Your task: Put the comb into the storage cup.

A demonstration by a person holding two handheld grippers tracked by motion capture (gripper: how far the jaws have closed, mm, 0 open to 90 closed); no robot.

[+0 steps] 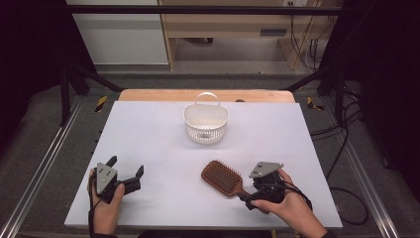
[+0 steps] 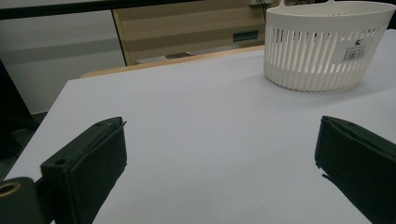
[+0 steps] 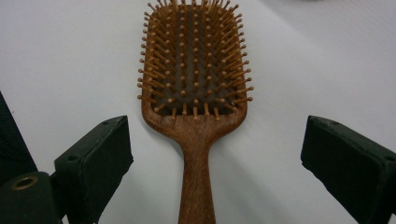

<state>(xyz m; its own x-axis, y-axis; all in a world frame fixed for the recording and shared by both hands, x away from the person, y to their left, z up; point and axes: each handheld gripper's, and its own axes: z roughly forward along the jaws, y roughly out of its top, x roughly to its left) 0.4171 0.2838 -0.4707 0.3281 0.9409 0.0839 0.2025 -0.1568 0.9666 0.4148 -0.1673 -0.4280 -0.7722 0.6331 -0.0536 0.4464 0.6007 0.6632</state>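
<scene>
The brown wooden hairbrush (image 1: 224,177) lies flat on the white table (image 1: 158,148), bristles up, near the front edge at about 5 o'clock from the middle of the table. Its head points to 10 o'clock and its handle to 4 o'clock. In the right gripper view the hairbrush (image 3: 196,93) has its handle going down between the two black jaws, and the end of the handle is cut off at the bottom of the picture. The tip of the head is cut off at the top.

The right gripper (image 1: 250,198) sits at the handle end, held by a hand (image 1: 282,206). Its jaws stand wide apart, one on each side of the handle, and do not touch it. From above, the hand and the gripper body hide the handle end.

The left gripper (image 1: 126,171) is well apart, at 7 o'clock on the table, in the other hand (image 1: 105,206). Its jaws are wide too, with bare table between them.

A white basket (image 1: 206,121) with a handle and slotted sides stands at 12 o'clock, near the back. In the left gripper view the basket (image 2: 322,51) is cut off at the top, so I cannot tell what is inside.
</scene>
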